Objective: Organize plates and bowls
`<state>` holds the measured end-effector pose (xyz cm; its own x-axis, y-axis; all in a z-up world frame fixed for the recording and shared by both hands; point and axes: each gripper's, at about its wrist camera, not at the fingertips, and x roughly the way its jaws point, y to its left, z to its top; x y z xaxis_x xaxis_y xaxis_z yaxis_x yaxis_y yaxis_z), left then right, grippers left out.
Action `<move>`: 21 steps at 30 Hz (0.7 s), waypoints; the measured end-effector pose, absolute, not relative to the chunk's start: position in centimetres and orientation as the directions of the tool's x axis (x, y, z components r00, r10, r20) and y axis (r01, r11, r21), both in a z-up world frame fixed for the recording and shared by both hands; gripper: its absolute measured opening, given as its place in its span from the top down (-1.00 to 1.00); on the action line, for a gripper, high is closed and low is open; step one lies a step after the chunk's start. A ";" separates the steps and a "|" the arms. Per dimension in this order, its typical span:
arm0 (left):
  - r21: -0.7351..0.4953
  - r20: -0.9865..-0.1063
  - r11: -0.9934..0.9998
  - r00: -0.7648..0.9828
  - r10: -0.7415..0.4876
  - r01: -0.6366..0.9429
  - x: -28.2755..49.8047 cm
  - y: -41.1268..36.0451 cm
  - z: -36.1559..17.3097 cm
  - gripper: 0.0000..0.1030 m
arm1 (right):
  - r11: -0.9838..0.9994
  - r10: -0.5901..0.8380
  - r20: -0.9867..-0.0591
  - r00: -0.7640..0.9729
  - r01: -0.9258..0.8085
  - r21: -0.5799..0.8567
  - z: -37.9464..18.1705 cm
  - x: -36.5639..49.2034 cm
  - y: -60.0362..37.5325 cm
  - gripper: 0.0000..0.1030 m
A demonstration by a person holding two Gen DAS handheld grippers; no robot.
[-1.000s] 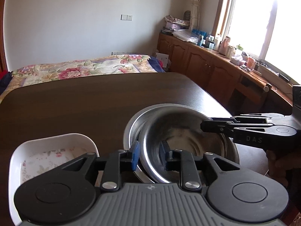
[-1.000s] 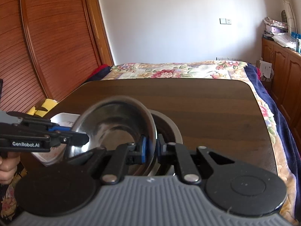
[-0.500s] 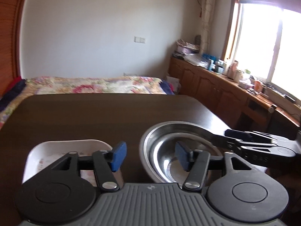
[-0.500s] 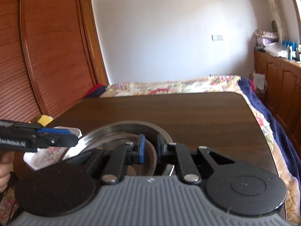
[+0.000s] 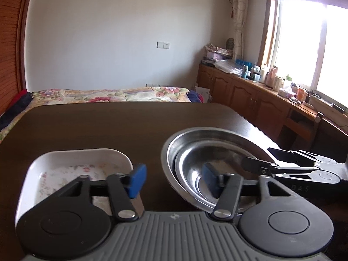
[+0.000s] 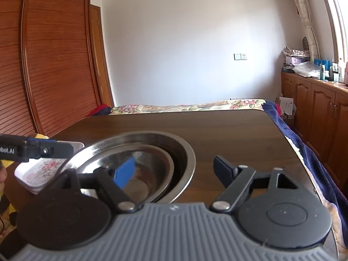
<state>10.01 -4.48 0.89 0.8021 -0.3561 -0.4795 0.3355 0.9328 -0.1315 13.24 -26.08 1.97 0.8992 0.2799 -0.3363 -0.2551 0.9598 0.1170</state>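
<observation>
Right gripper (image 6: 174,170), jaws just opened, grips nothing. Smaller steel bowl (image 6: 152,163) apparently nested inside larger bowl (image 6: 184,150); white floral dish (image 6: 39,171) left.

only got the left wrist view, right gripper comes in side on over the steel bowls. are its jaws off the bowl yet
Observer: Yes. The right gripper's jaws have just been opening and stand wide with nothing gripped: the blue pad hangs over the small steel bowl, the other finger over bare table.
Operator: what's off past the white dish side
Observer: A tall wooden wardrobe with slatted doors stands beyond that edge of the table.
Operator: and the other side of the table
Observer: Floral bedding with a dark blue border runs along the table's right edge, close against it.
</observation>
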 end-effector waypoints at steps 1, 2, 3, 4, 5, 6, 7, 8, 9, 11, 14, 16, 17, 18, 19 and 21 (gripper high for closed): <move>-0.136 -0.483 0.932 0.799 -0.359 0.337 10.1 -4.6 0.8 -0.47 | 0.960 0.279 -0.338 0.899 -0.253 0.119 1.9 13.3 -26.1 -0.57; -0.138 -0.486 0.930 0.795 -0.362 0.340 10.1 -4.7 0.7 -0.41 | 0.960 0.280 -0.342 0.897 -0.252 0.125 1.7 13.4 -26.1 -0.57; -0.137 -0.491 0.929 0.791 -0.365 0.343 10.1 -4.8 0.6 -0.39 | 0.959 0.282 -0.343 0.896 -0.252 0.129 1.6 13.4 -26.0 -0.57; -0.135 -0.496 0.929 0.788 -0.365 0.345 10.1 -4.9 0.4 -0.34 | 0.958 0.284 -0.344 0.895 -0.254 0.132 1.4 13.4 -25.9 -0.57; -0.133 -0.500 0.928 0.785 -0.365 0.347 10.0 -5.0 0.3 -0.32 | 0.957 0.289 -0.343 0.894 -0.258 0.134 1.3 13.4 -25.9 -0.57; -0.133 -0.504 0.928 0.782 -0.366 0.349 10.0 -5.1 0.2 -0.32 | 0.956 0.293 -0.342 0.893 -0.262 0.136 1.3 13.3 -25.8 -0.57; -0.132 -0.508 0.927 0.779 -0.367 0.350 10.0 -5.1 0.1 -0.32 | 0.954 0.298 -0.343 0.891 -0.266 0.139 1.1 13.3 -25.8 -0.57; -0.132 -0.510 0.927 0.778 -0.368 0.352 10.0 -5.3 0.1 -0.32 | 0.952 0.303 -0.342 0.890 -0.269 0.143 1.0 13.3 -25.8 -0.57; -0.131 -0.511 0.926 0.776 -0.369 0.353 10.1 -5.3 0.1 -0.32 | 0.952 0.304 -0.340 0.890 -0.269 0.146 1.0 13.3 -25.8 -0.56; -0.129 -0.512 0.926 0.775 -0.369 0.355 10.1 -5.5 0.1 -0.32 | 0.950 0.310 -0.342 0.887 -0.272 0.154 0.7 13.2 -25.7 -0.56; -0.132 -0.511 0.927 0.777 -0.366 0.350 10.2 -5.6 0.0 -0.31 | 0.948 0.314 -0.331 0.890 -0.273 0.165 0.9 13.1 -25.8 -0.53; -0.127 -0.513 0.928 0.777 -0.365 0.351 10.3 -5.7 0.0 -0.31 | 0.946 0.318 -0.336 0.887 -0.274 0.172 0.8 13.2 -25.8 -0.45; -0.122 -0.513 0.928 0.778 -0.362 0.351 10.3 -5.8 -0.1 -0.31 | 0.947 0.315 -0.334 0.888 -0.271 0.174 0.8 13.2 -25.9 -0.40; -0.118 -0.514 0.929 0.779 -0.358 0.350 10.3 -5.9 -0.1 -0.31 | 0.947 0.315 -0.331 0.889 -0.270 0.177 0.8 13.2 -25.9 -0.36; -0.119 -0.514 0.929 0.779 -0.359 0.350 10.4 -5.9 0.0 -0.31 | 0.946 0.316 -0.326 0.891 -0.268 0.183 0.8 13.1 -25.9 -0.34; -0.125 -0.513 0.927 0.777 -0.364 0.353 10.4 -6.0 -0.1 -0.31 | 0.944 0.318 -0.329 0.889 -0.265 0.195 0.7 13.2 -26.1 -0.20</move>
<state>10.38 -6.00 -0.09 0.7769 -0.3645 -0.5135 0.3526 0.9274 -0.1247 13.19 -26.05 0.73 0.8892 0.3178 -0.3292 -0.2653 0.9442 0.1950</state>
